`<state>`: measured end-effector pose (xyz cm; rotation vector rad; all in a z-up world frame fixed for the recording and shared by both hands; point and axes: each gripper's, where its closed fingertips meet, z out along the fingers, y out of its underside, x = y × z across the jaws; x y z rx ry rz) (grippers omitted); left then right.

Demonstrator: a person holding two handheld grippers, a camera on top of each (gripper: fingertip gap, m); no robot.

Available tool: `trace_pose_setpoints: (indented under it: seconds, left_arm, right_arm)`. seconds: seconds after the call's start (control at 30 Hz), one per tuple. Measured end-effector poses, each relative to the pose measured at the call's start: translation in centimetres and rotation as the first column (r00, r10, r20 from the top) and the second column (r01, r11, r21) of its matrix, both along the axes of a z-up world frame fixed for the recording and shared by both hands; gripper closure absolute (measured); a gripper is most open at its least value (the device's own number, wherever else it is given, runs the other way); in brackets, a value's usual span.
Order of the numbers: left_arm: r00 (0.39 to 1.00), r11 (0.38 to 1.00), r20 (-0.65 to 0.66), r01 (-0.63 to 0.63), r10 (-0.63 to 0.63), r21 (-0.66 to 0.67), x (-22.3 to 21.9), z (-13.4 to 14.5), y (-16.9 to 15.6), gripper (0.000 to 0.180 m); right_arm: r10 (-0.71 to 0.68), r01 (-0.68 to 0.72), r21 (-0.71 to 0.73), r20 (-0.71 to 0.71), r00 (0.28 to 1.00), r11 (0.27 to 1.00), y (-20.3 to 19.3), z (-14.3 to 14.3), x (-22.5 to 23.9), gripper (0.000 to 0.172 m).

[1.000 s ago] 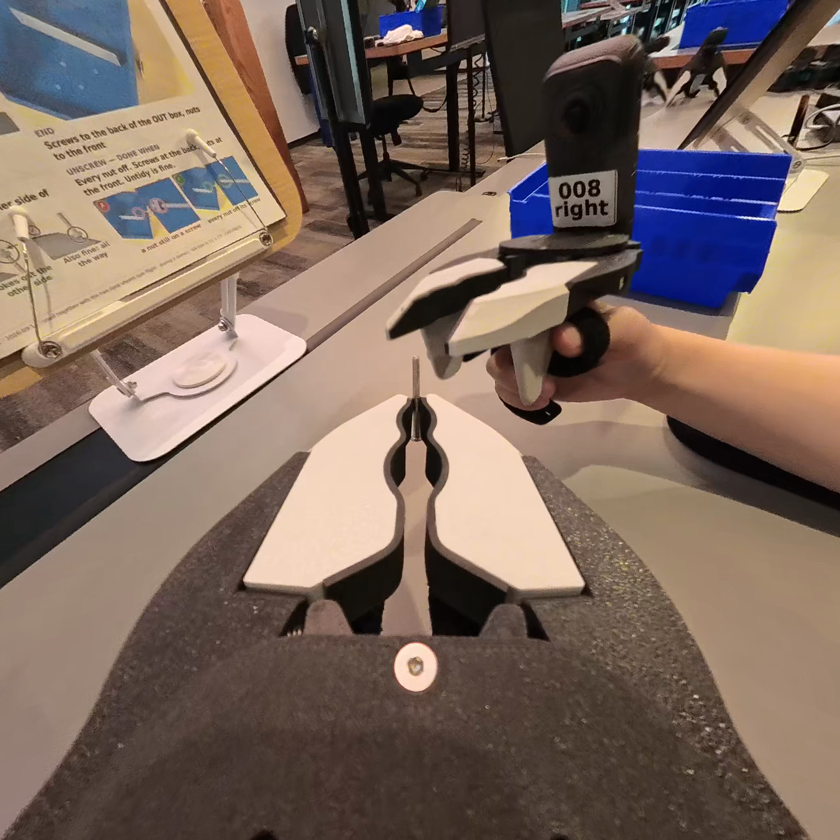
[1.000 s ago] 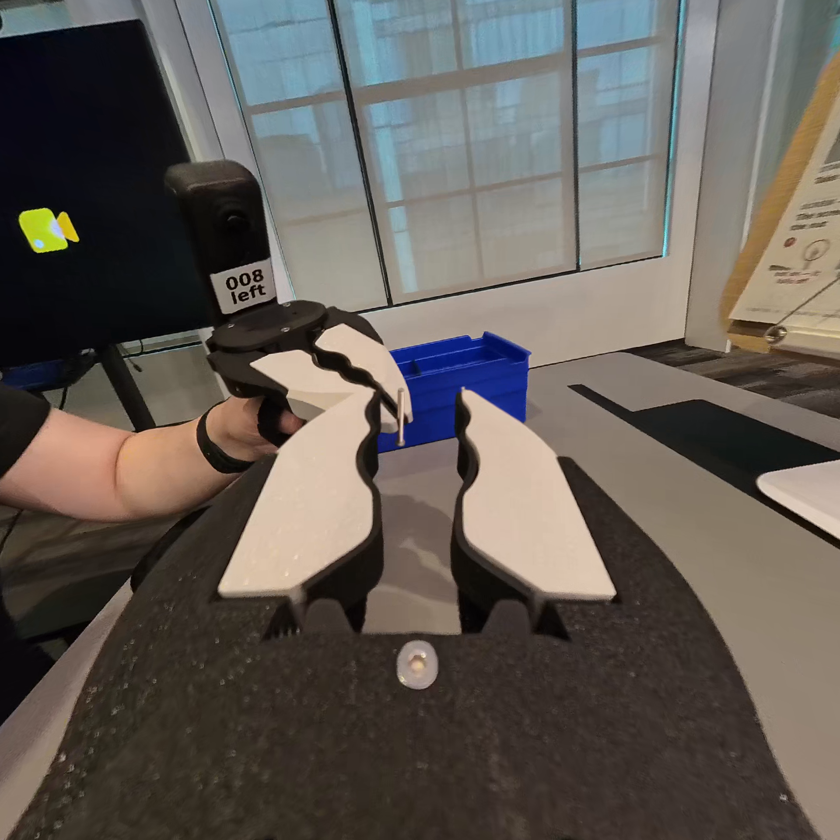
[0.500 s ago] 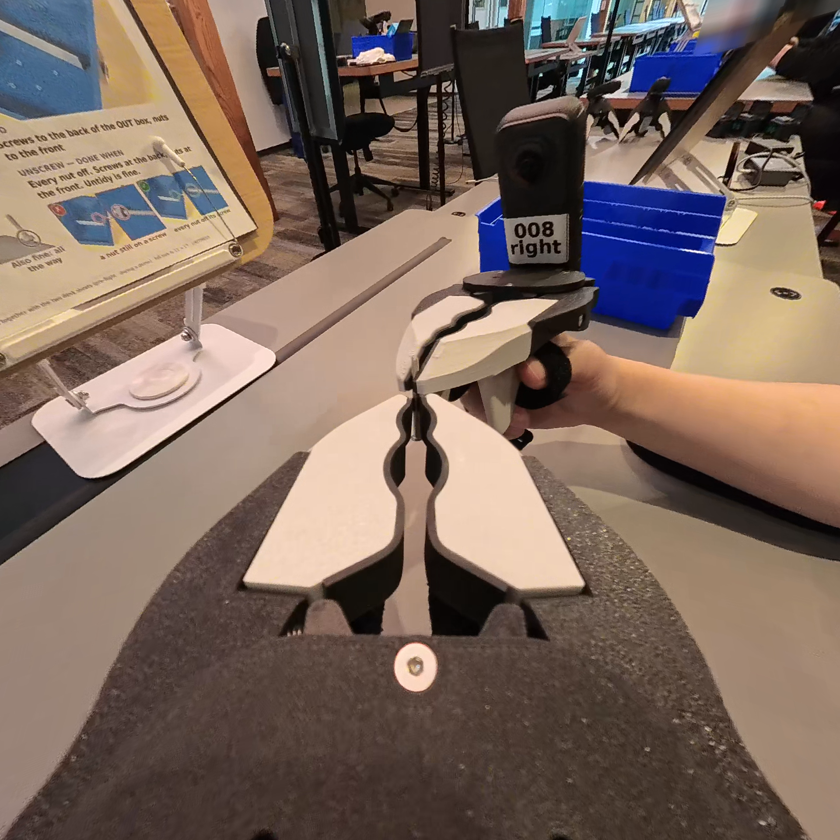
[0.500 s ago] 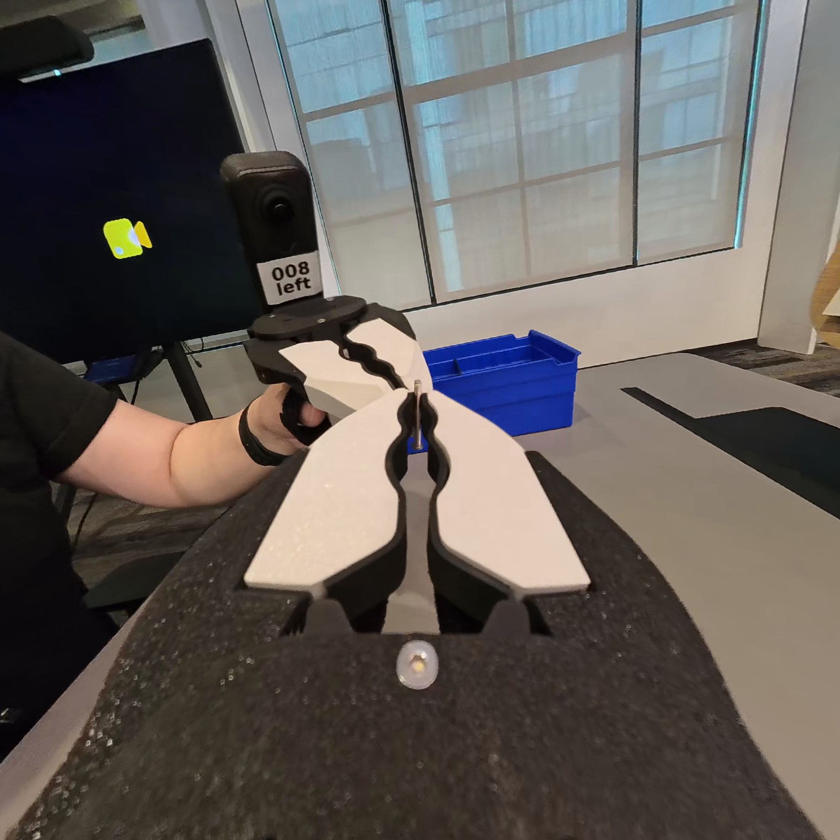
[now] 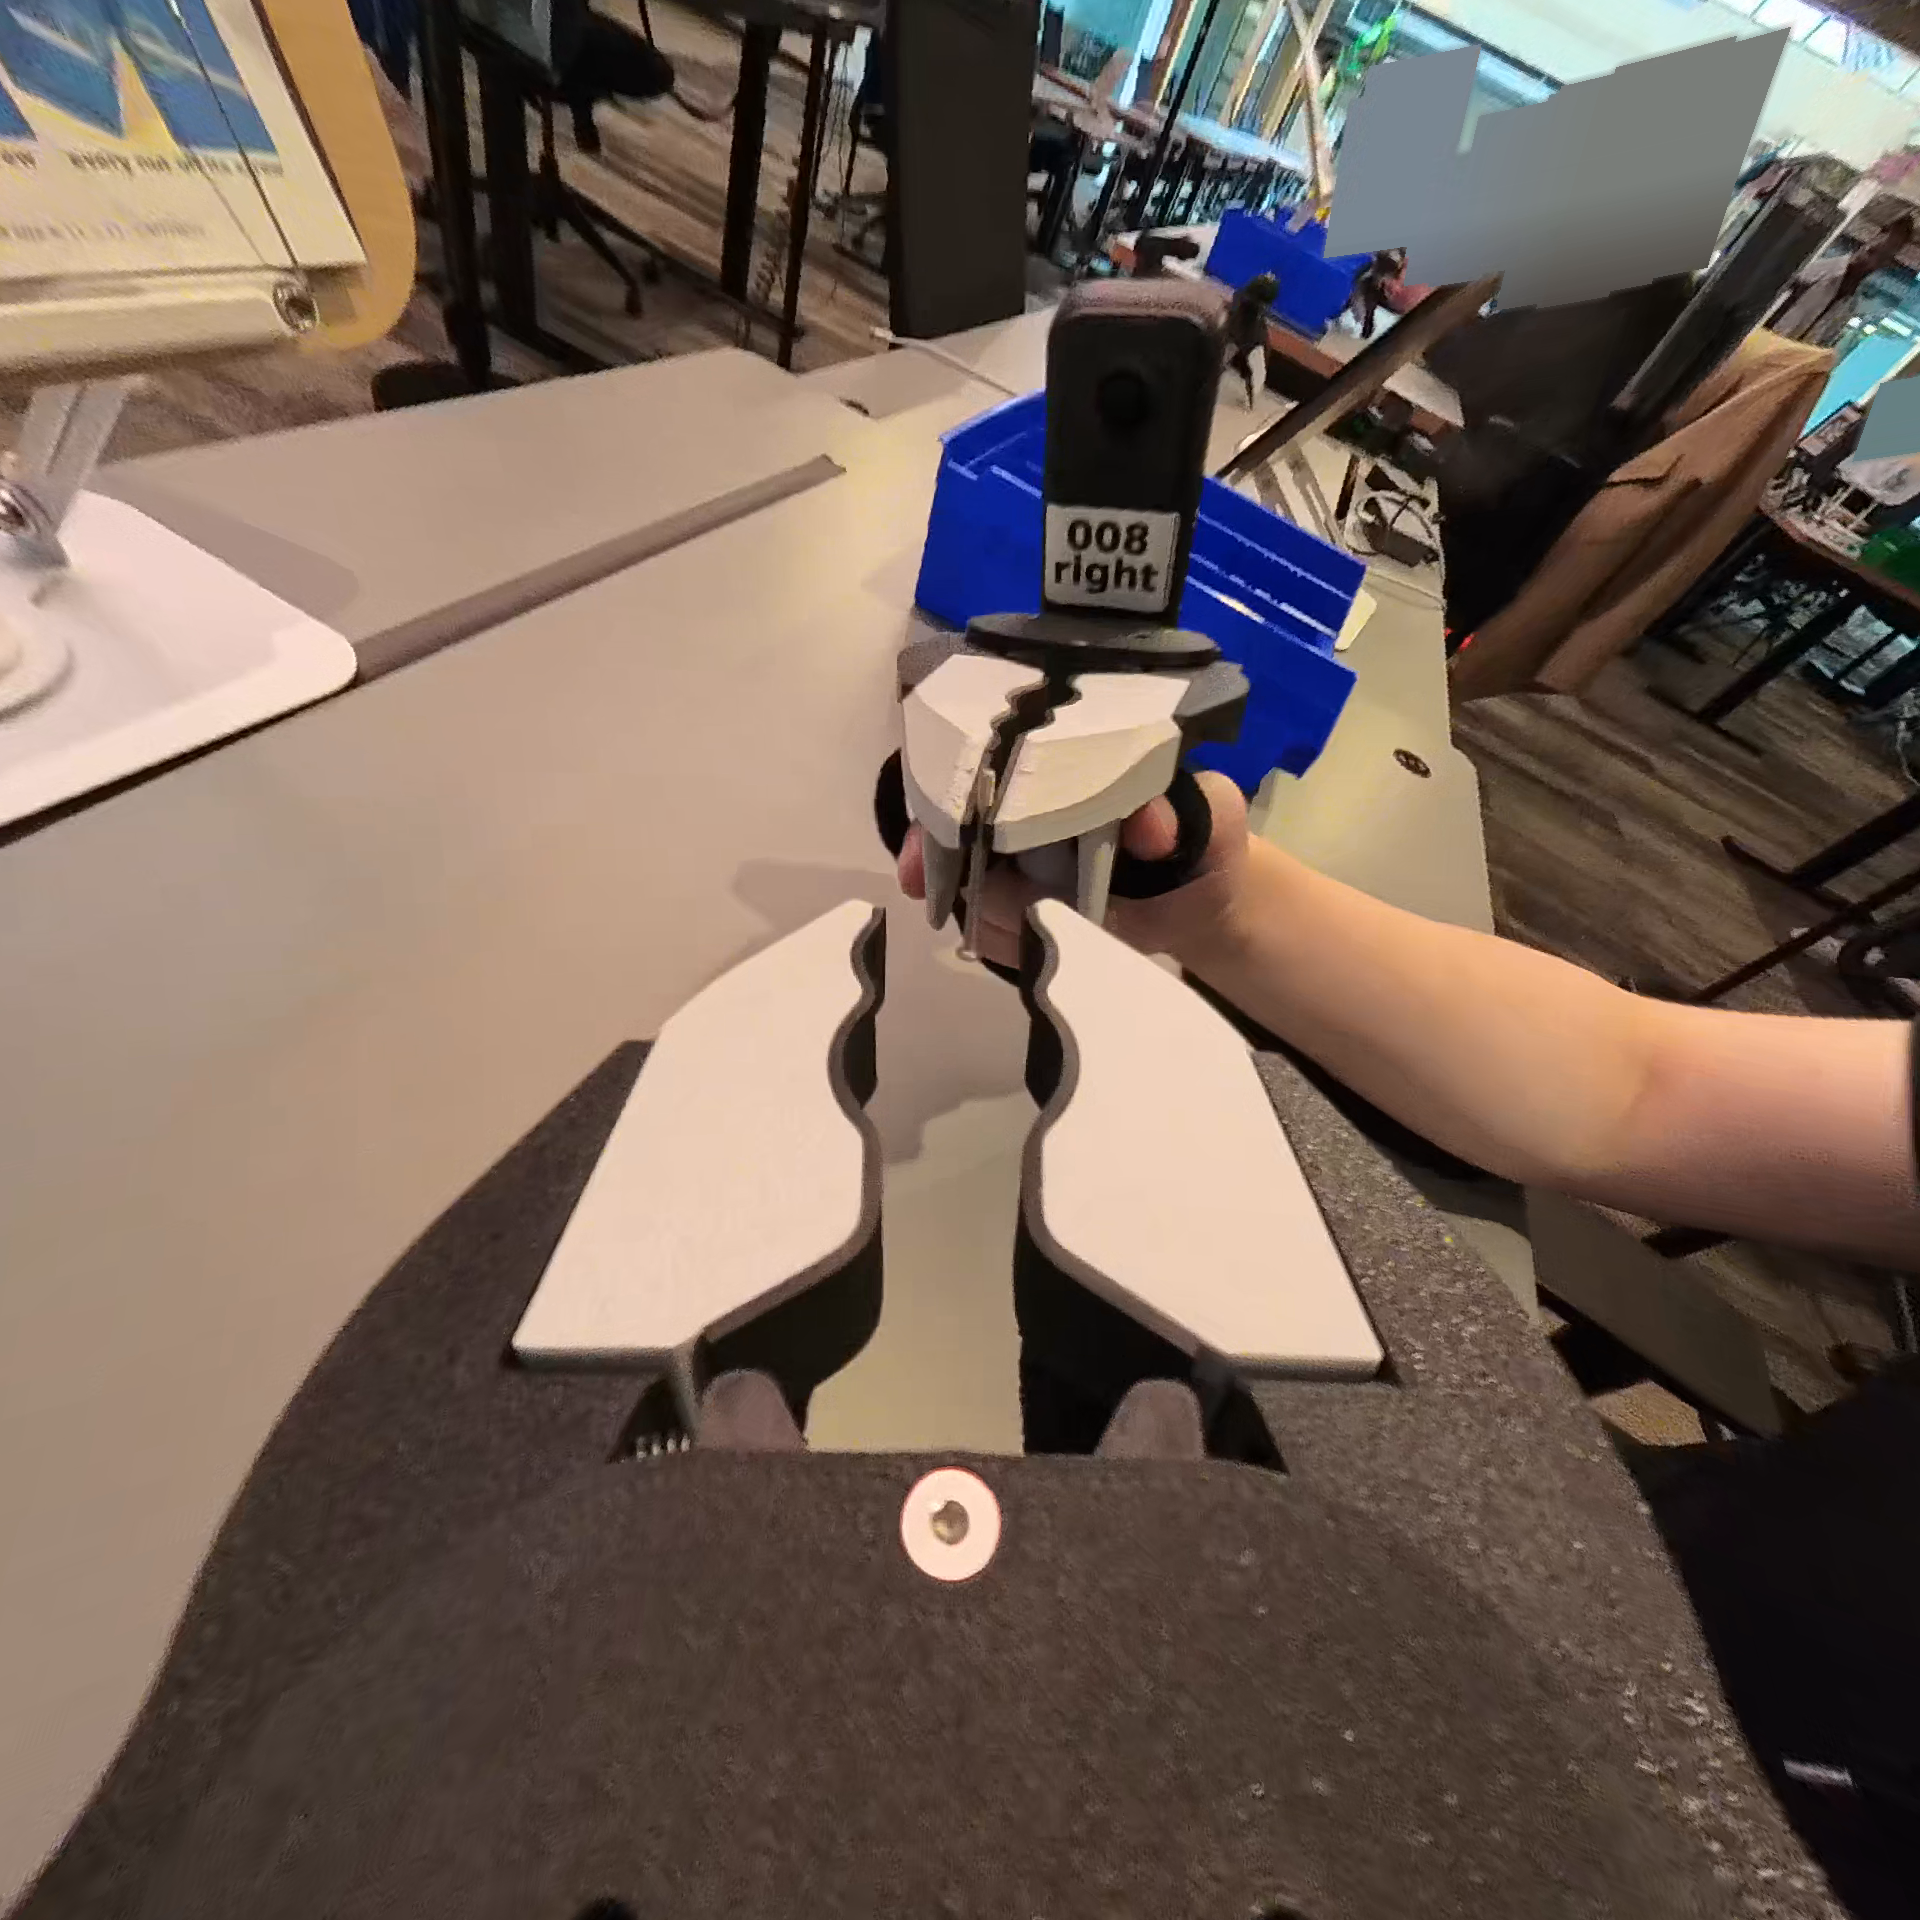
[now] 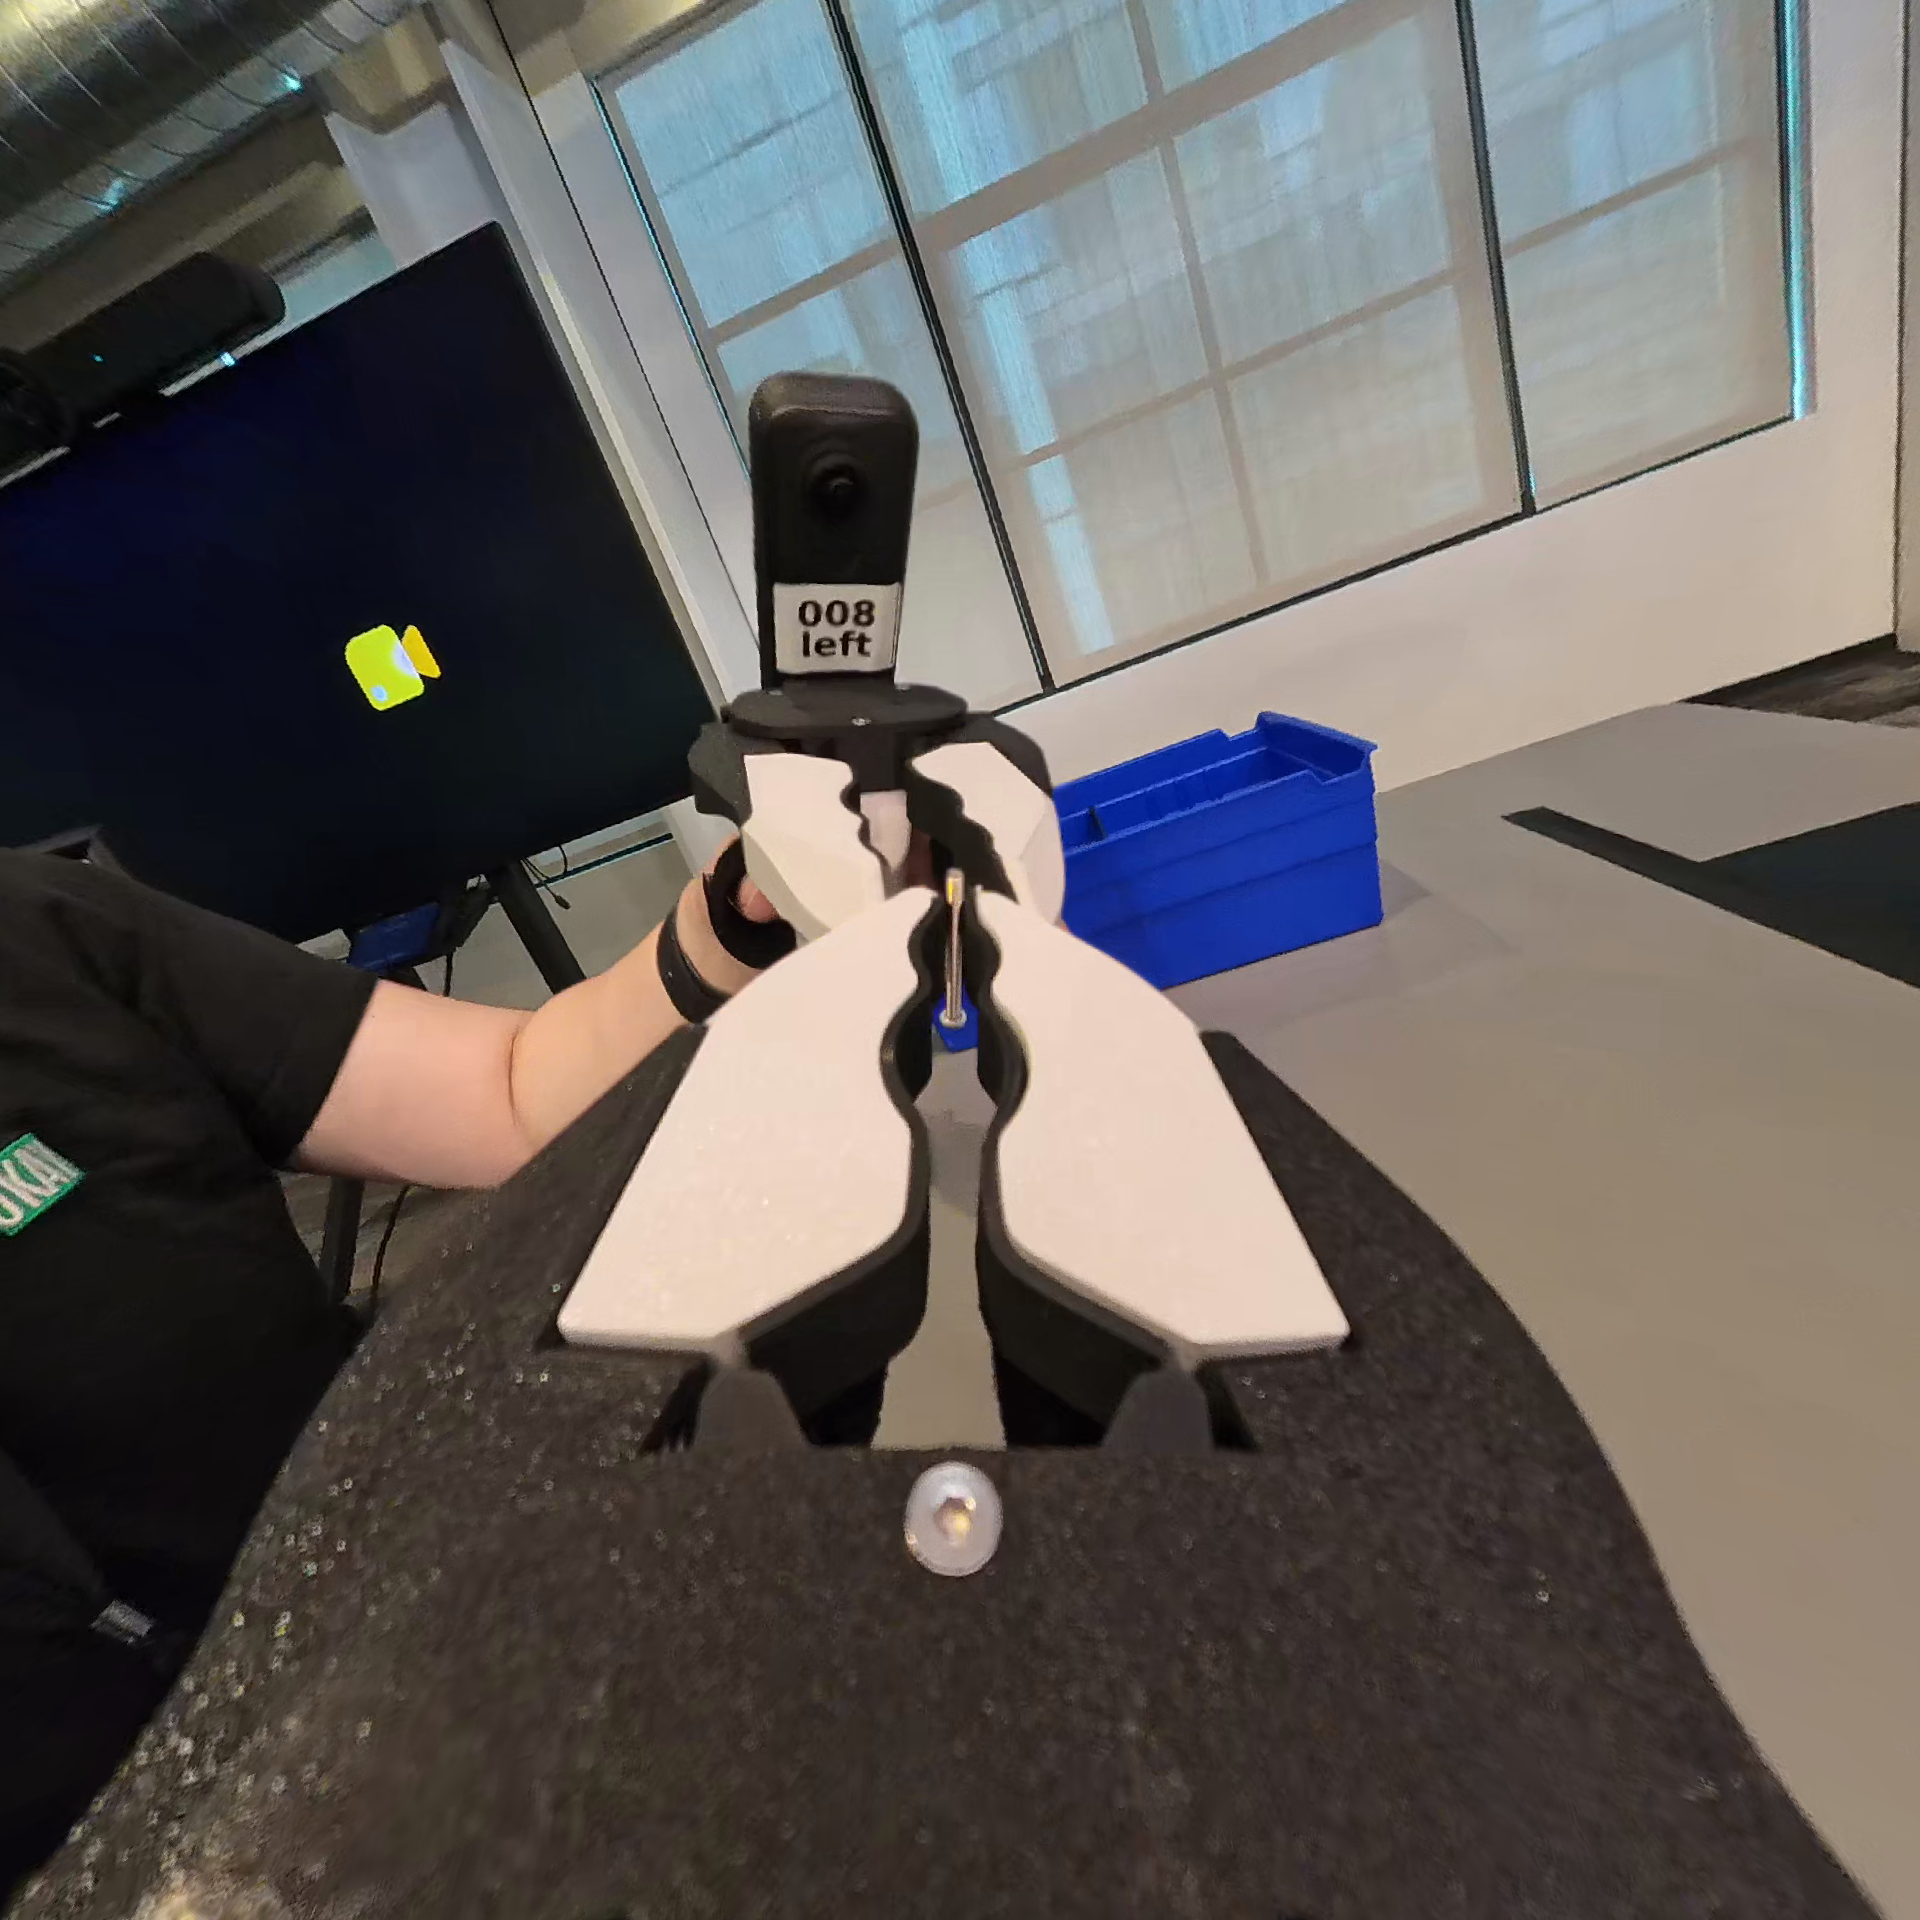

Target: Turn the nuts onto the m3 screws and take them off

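Fingers of the left gripper (image 5: 954,925) stand apart with only bare grey tabletop (image 5: 468,831) showing between them; nothing is in their grasp. To their left in the left wrist view, a white stand base (image 5: 125,644) rests on the tabletop and carries a tilted wooden board with a printed instruction sheet (image 5: 156,135). Just ahead of the left fingertips hangs the right gripper (image 5: 975,831), held in a person's hand (image 5: 1164,883), its white fingers (image 5: 1081,769) pinched together on a thin metal screw (image 5: 975,862) that points downward, head at the bottom, close to the open left fingertips but not touching them. Behind that gripper a blue plastic bin (image 5: 1278,623) sits on the tabletop.

In the right wrist view, a dark monitor (image 6: 312,582) on a stand fills the left side, with the person's black sleeve (image 6: 156,1039) and forearm below it. The left gripper (image 6: 914,862) faces the camera at centre, its fingers parted. In front of it the right gripper (image 6: 951,914) is closed on the screw (image 6: 953,951), both pads pressing the shank, which stands upright between the fingertips. To the right, another blue bin (image 6: 1226,852) rests on the tabletop before tall windows (image 6: 1247,260).
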<state>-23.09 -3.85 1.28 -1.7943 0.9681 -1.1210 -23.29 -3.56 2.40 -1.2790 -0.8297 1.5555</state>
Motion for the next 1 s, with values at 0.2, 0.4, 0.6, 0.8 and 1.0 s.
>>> trace_pose_setpoints:
  seconds: [0.2, 0.4, 0.6, 0.8, 1.0]
  left_arm:
    - [0.998, 0.998, -0.069, -0.005, 0.001, -0.055, 0.3, -1.4, 0.6, 0.161]
    - [0.999, 0.993, -0.010, 0.030, -0.032, -0.113, 0.9, -1.1, 0.6, 0.167]
    - [0.997, 0.989, -0.033, 0.057, -0.062, -0.136, 1.1, -1.8, 0.3, 0.171]
    - [0.998, 0.986, -0.020, 0.063, -0.067, -0.155, 1.1, -2.1, 0.2, 0.176]
    - [0.996, 0.984, -0.034, 0.073, -0.080, -0.163, 1.2, -2.3, 0.2, 0.177]
  right_arm:
    - [0.015, -0.014, -0.043, 0.014, 1.000, 0.999, 0.2, -0.7, -0.3, 0.169]
    - [0.018, -0.018, -0.070, 0.001, 1.000, 0.997, 0.5, -0.7, 0.1, 0.169]
    - [0.016, -0.016, -0.076, 0.010, 1.000, 0.997, 0.7, -1.0, 0.2, 0.169]
    - [0.032, -0.029, -0.080, 0.039, 0.999, 0.996, 0.6, -1.5, -0.1, 0.169]
    - [0.037, -0.034, -0.090, 0.037, 0.999, 0.995, 0.6, -1.6, -0.2, 0.169]
